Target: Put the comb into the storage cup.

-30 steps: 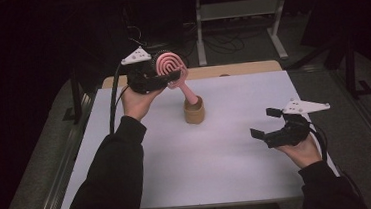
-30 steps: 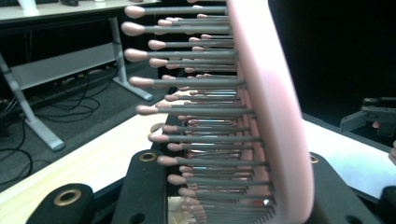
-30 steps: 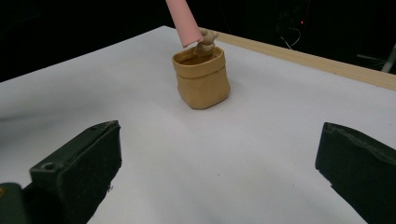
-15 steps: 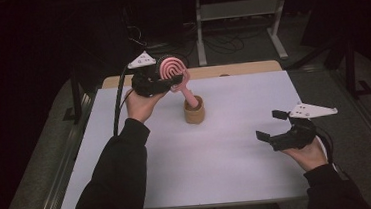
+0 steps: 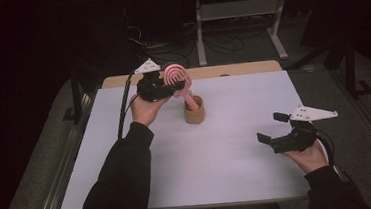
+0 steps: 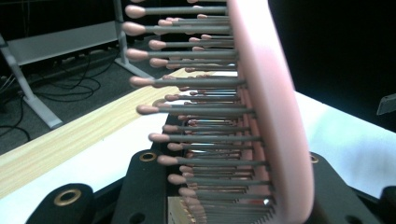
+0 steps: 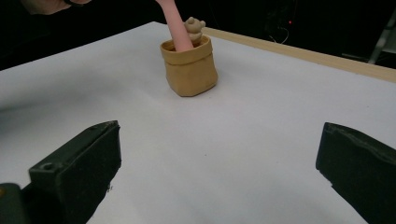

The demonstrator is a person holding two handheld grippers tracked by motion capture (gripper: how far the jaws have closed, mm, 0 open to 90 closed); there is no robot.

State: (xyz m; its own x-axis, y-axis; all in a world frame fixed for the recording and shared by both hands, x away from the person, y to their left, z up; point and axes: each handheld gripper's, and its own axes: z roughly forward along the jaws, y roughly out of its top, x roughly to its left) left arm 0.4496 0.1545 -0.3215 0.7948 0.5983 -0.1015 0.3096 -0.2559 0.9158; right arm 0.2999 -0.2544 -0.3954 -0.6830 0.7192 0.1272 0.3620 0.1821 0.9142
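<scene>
My left gripper [image 5: 174, 87] is shut on the round head of a pink hairbrush [image 5: 176, 75]. The brush's handle slants down into a small tan pot [image 5: 194, 111] at the back middle of the white table. In the left gripper view the hairbrush [image 6: 261, 107] sits between the jaws, its grey bristles with pink tips pointing left. In the right gripper view the tan pot [image 7: 189, 66] holds the pink handle [image 7: 173, 25] beside a small tan bear figure [image 7: 194, 27]. My right gripper [image 5: 271, 128] hovers open over the right front of the table, nothing between its jaws.
A white sheet [image 5: 227, 146] covers the table, with a wooden strip [image 5: 241, 69] along its far edge. Behind the table stand a metal shelf frame [image 5: 236, 10] and loose cables [image 5: 153, 44] on the dark floor.
My left gripper has lowered with the brush, so the handle now reaches deeper into the pot. The right gripper has drifted slightly right and toward the front.
</scene>
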